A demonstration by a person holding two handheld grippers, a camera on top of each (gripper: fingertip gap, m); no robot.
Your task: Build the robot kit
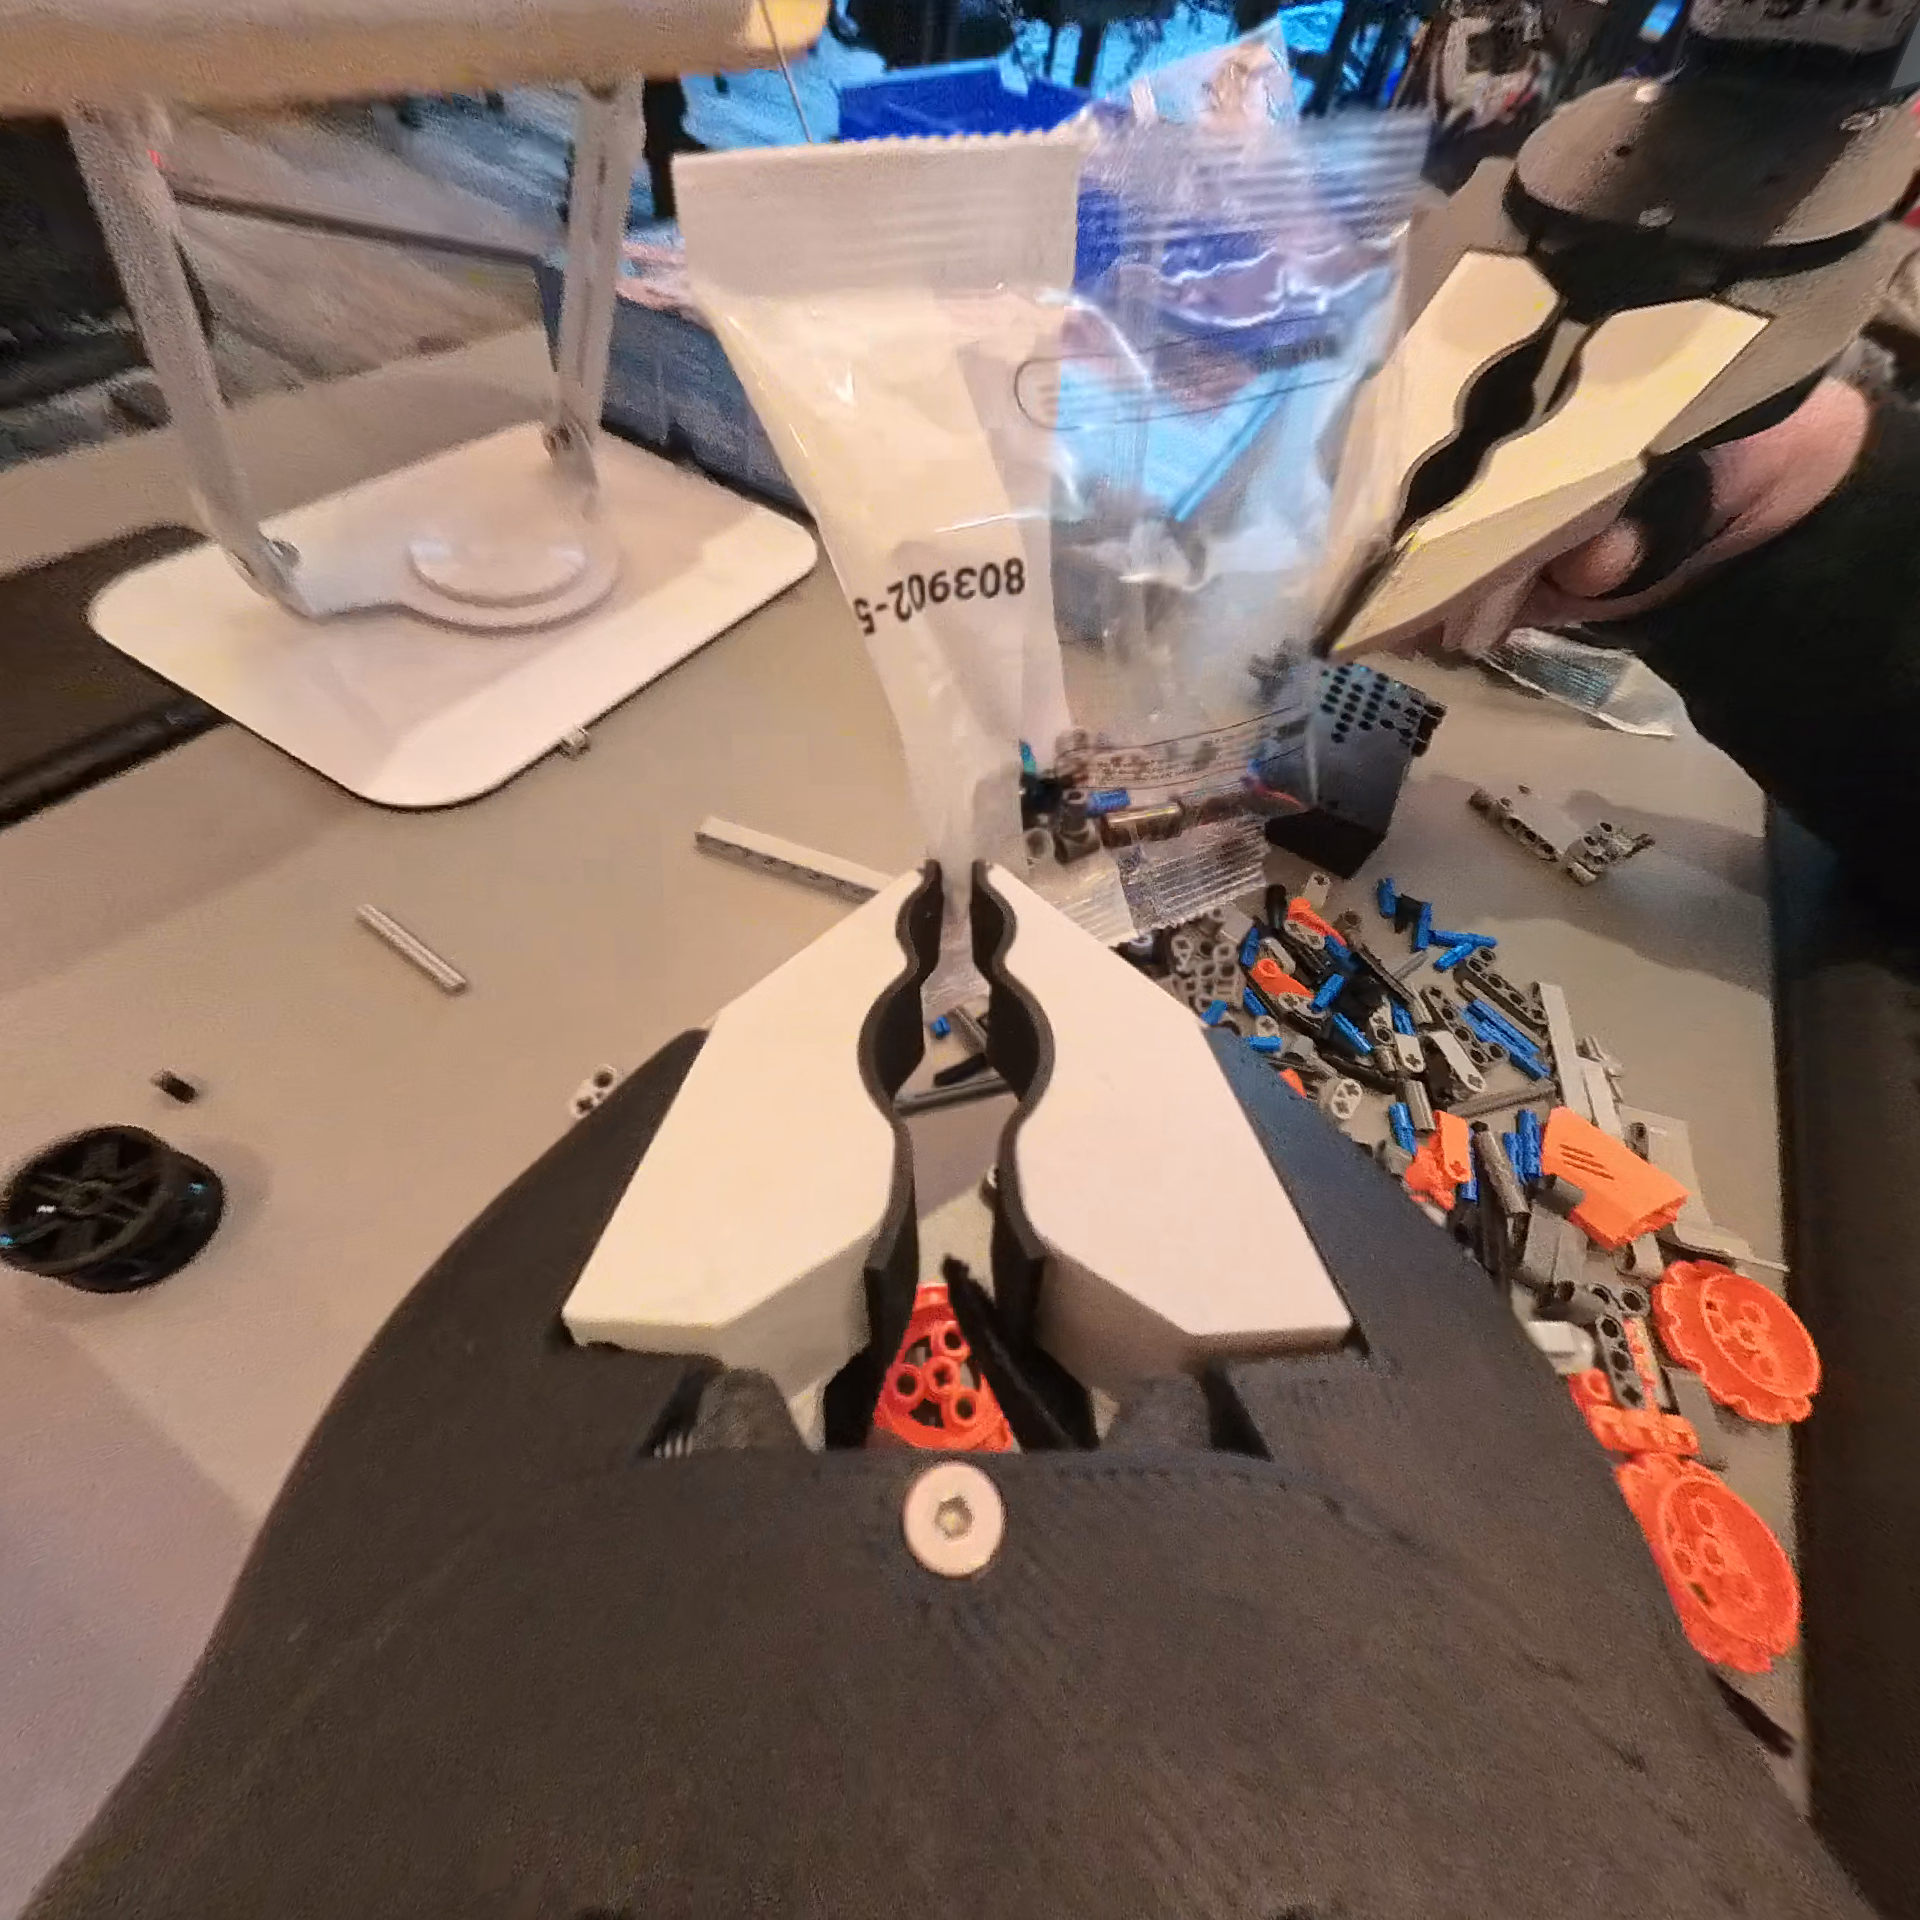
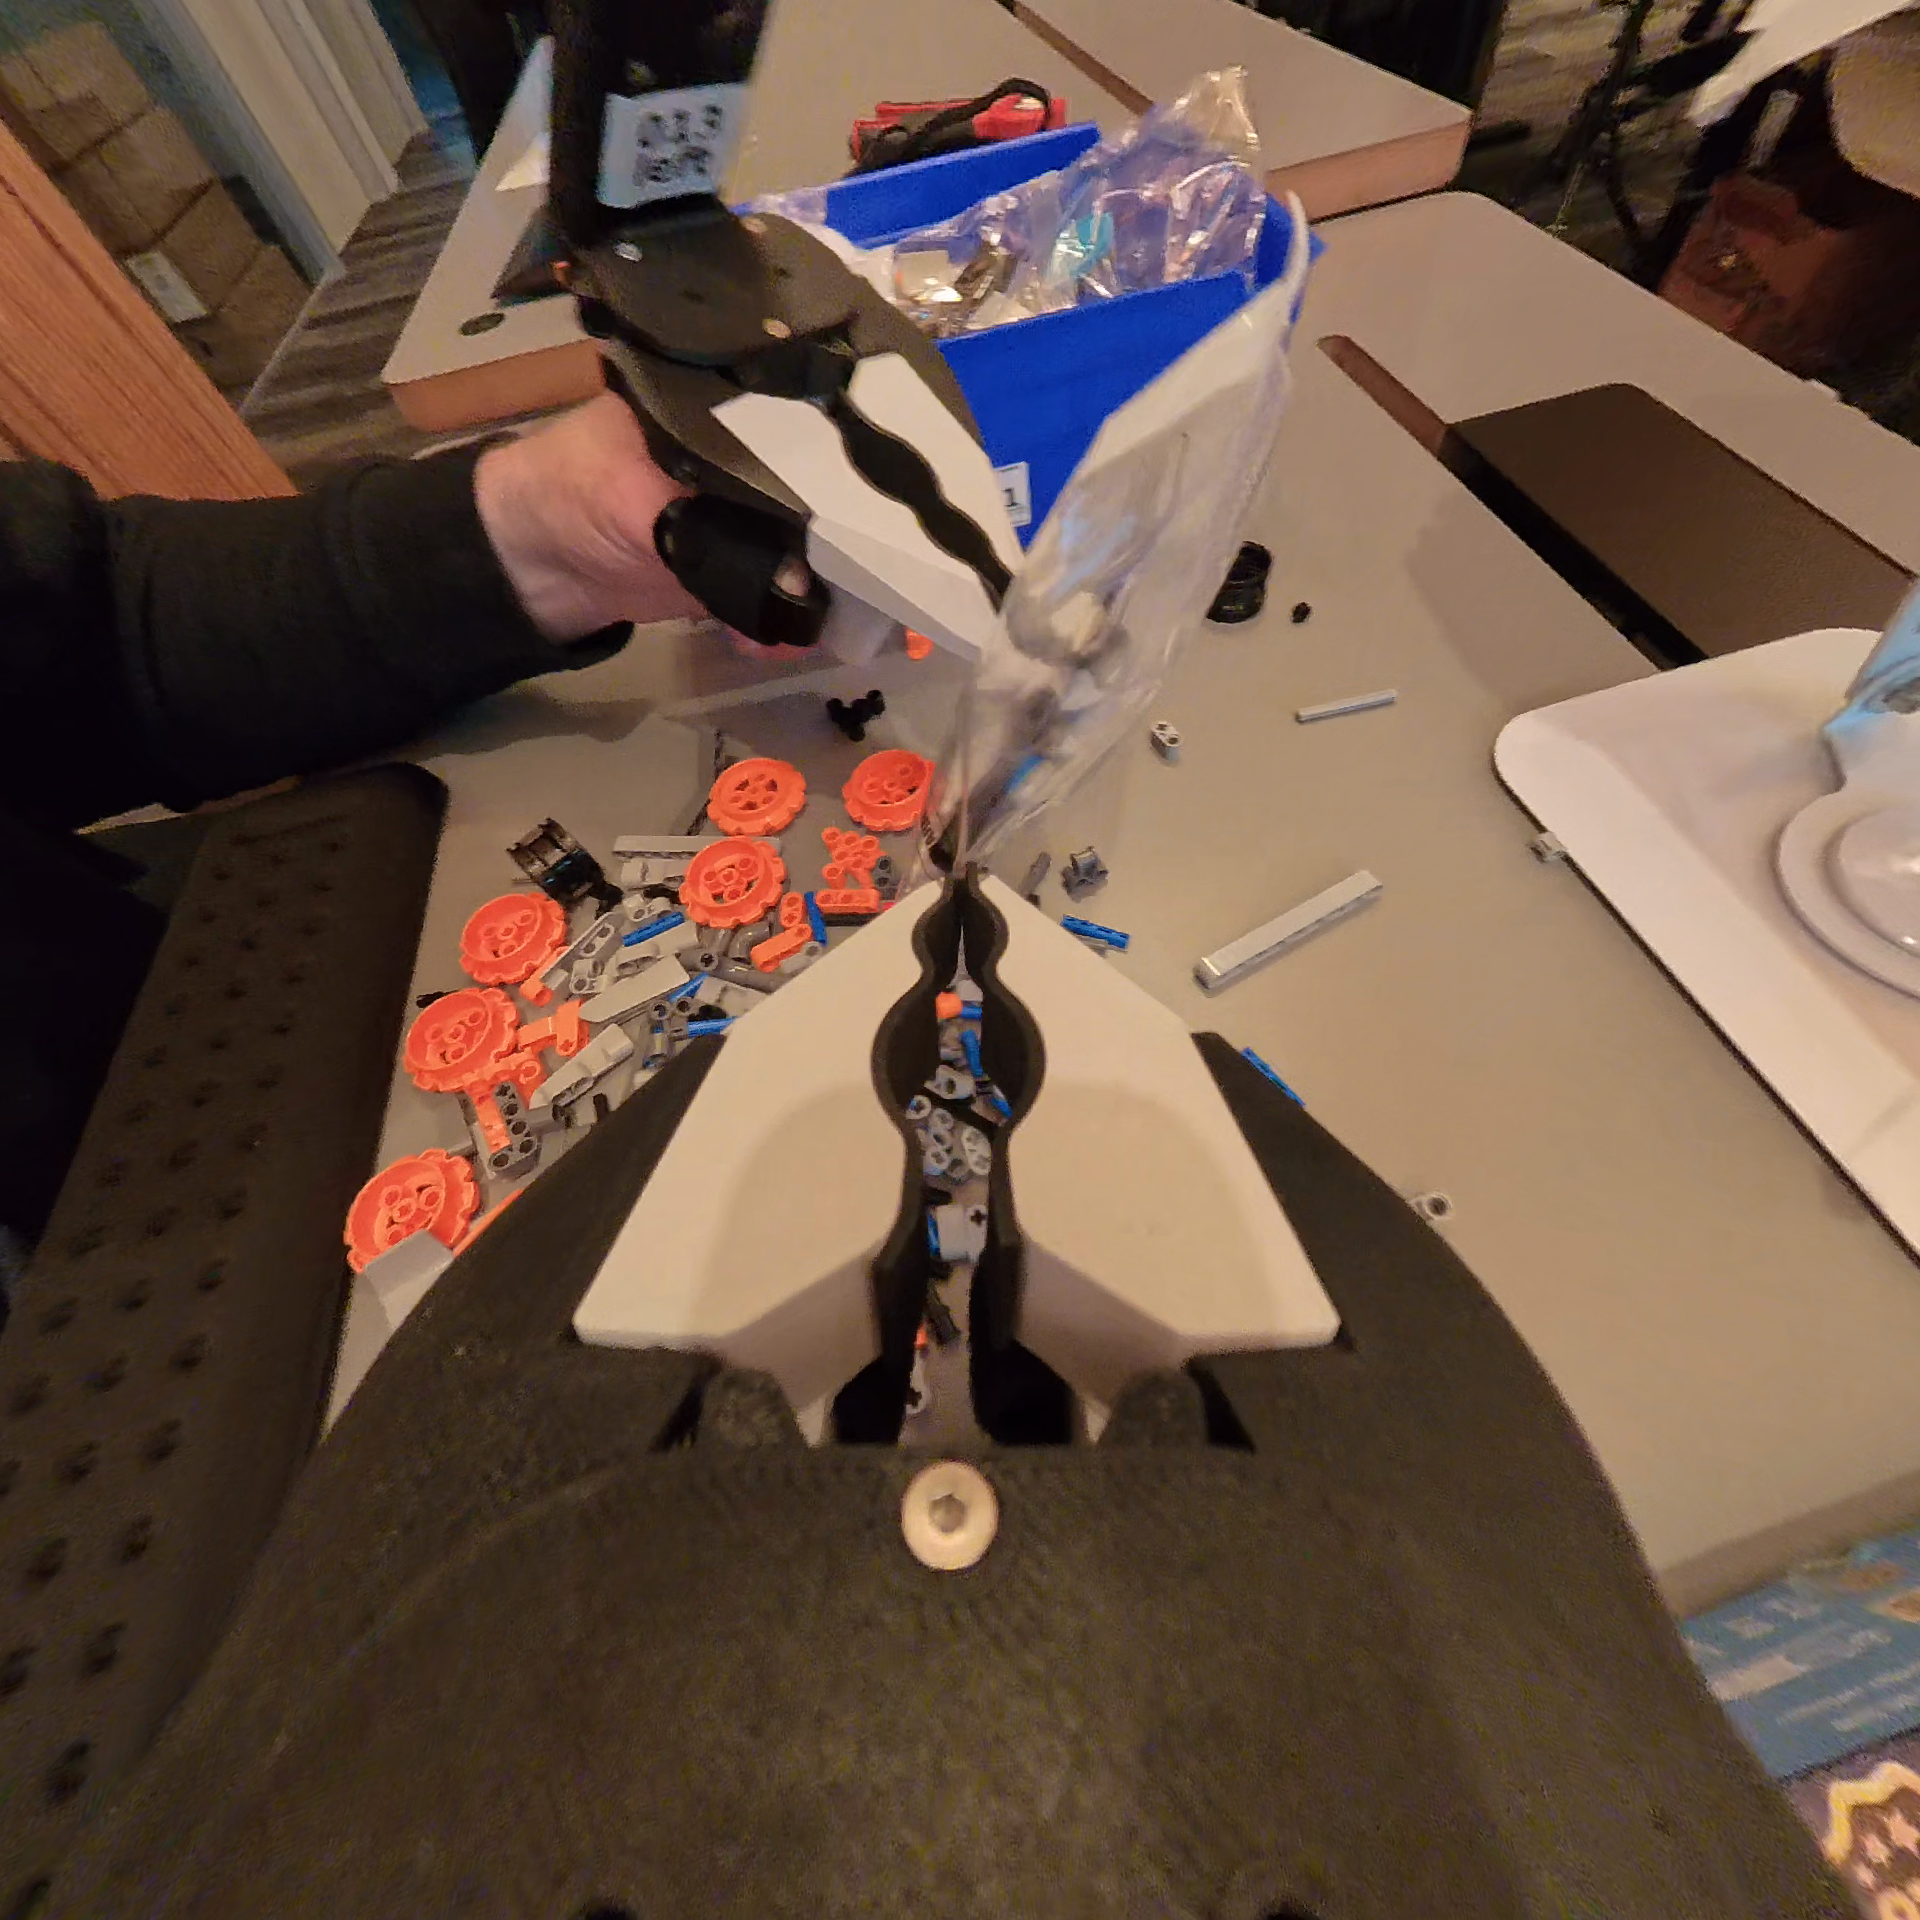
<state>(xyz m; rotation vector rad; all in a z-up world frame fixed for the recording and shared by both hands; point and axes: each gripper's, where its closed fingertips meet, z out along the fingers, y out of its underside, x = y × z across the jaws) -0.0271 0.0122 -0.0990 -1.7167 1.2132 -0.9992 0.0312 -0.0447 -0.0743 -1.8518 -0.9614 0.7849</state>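
Wheel (image 1: 109,1205), black, sits alone at far left of the grey table (image 1: 468,1091) in the left wrist view, with a short grey axle (image 1: 412,948) and a grey beam (image 1: 784,857) further in, near a white stand base (image 1: 457,634). Left gripper (image 1: 951,878) has both fingers clenched on the bottom corner of a clear plastic bag (image 1: 935,436); bag hangs inverted above the table, white panel facing that camera, a few small parts inside near the pinch. Right of it, loose pile of bricks (image 1: 1455,1060): grey, blue, black pieces plus orange gears (image 1: 1735,1340). A black perforated block (image 1: 1361,743) stands behind the bag. Far right, right gripper (image 1: 1340,639) meets the bag's other edge, held by a hand (image 1: 1745,488).

Right wrist view, same order: dark sleeve and hand (image 2: 571,520) carrying the left gripper (image 2: 992,613) against the bag (image 2: 1132,540). Orange gears (image 2: 727,883) and small bricks (image 2: 644,987) spread below. Right gripper (image 2: 961,873) fingers look pinched on the bag's lower tip, though blur makes actual contact hard to confirm. Blue bin (image 2: 1091,364) behind holds more bags. Grey beam (image 2: 1288,930) lies right of the tips; white base (image 2: 1683,883) at far right.
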